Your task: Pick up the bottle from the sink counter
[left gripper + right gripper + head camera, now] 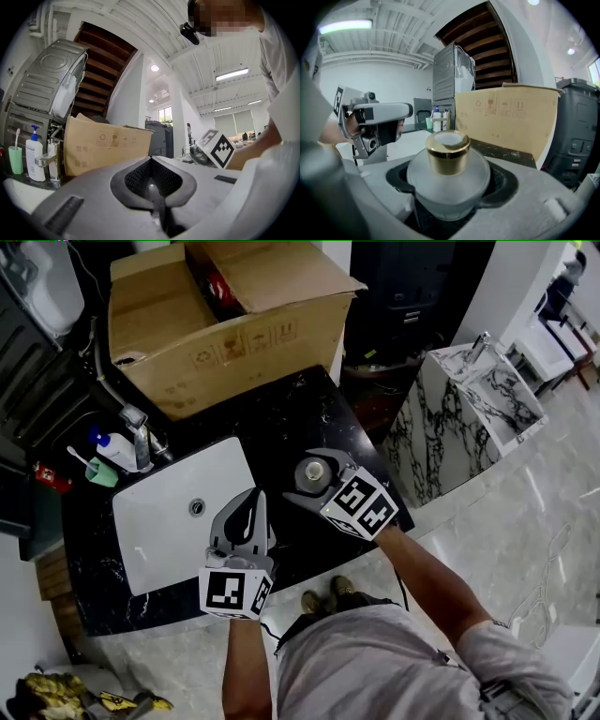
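A round frosted-glass bottle (312, 471) with a gold cap stands upright between the jaws of my right gripper (310, 476), over the black marble counter (281, 409) just right of the sink. In the right gripper view the bottle (448, 173) fills the hollow between the jaws and both pads press on its body; the right gripper (449, 190) is shut on it. My left gripper (250, 501) hovers over the sink's near right corner, a little left of the bottle, jaws together and holding nothing. In the left gripper view, its fingertips (151, 180) meet.
A white sink basin (178, 521) is set into the counter, with a chrome faucet (139, 435), a pump soap bottle (114, 450) and a green cup with a toothbrush (99, 472) behind it. A big open cardboard box (225, 324) stands at the back. A marble pedestal basin (478, 399) is on the right.
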`<state>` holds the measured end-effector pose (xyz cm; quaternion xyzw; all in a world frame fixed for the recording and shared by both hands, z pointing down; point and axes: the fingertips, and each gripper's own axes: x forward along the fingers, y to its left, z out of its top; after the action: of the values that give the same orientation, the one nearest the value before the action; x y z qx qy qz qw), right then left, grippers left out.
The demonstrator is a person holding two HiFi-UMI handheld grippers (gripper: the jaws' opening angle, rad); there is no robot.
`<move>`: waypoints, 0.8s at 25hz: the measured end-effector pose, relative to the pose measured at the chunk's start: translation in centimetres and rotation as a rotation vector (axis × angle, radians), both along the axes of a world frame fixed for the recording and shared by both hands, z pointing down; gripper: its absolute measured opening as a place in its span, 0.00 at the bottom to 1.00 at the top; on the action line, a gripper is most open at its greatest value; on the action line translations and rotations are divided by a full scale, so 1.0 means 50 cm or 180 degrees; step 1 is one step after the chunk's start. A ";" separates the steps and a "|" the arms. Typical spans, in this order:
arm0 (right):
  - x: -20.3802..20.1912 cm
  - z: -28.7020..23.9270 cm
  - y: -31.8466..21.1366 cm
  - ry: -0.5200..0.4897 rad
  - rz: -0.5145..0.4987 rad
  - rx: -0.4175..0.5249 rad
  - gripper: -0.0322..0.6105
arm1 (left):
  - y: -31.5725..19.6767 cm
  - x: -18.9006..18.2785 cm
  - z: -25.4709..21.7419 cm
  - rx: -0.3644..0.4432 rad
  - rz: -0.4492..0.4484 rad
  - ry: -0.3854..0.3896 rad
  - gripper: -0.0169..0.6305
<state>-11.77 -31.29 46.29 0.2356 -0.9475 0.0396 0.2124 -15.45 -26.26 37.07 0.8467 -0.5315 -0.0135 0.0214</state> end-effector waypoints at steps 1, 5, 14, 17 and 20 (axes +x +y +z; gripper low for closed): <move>0.003 -0.015 0.002 -0.0014 -0.0002 0.0033 0.58 | 0.001 0.002 -0.004 0.0004 -0.0002 0.0004 0.03; 0.018 -0.069 0.016 -0.0093 -0.0013 0.0147 0.58 | 0.008 0.013 -0.015 0.0041 0.0011 -0.0004 0.03; 0.059 -0.155 0.062 -0.0301 0.0017 0.0316 0.58 | 0.030 0.042 -0.056 0.0175 0.0062 -0.0032 0.03; 0.072 -0.173 0.074 -0.0376 0.0066 0.0349 0.58 | 0.038 0.050 -0.067 0.0218 0.0081 -0.0058 0.03; 0.083 -0.188 0.087 -0.0442 0.0094 0.0373 0.58 | 0.042 0.056 -0.069 0.0232 0.0097 -0.0087 0.03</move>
<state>-7.65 -26.96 36.88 0.2583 -0.9571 0.0035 0.1315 -12.63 -24.16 33.63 0.8550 -0.5179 -0.0209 -0.0165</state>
